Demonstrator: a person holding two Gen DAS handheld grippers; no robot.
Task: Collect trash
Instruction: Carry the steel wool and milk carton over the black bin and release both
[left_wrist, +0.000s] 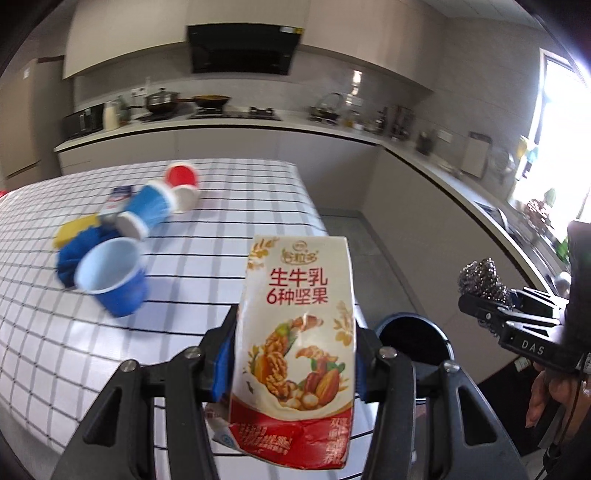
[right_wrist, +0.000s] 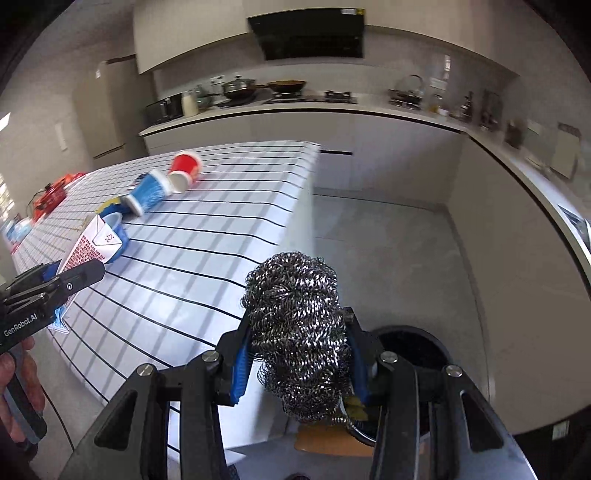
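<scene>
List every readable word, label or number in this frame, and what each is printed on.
"生牛乳" and "6种坚果": milk carton, held in the left gripper.
"DAS": right gripper body.
"GenRobot.AI": left gripper's body, right wrist view.
Carton's fine print and logo: too small or blurred.

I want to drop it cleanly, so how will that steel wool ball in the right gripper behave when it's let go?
The steel wool ball is loose coiled wire, so it is probably light and springy. It bulges past the right gripper pads, so it likely compresses. Its strands may snag on the blue pads rather than fall cleanly toward the bin.
</scene>
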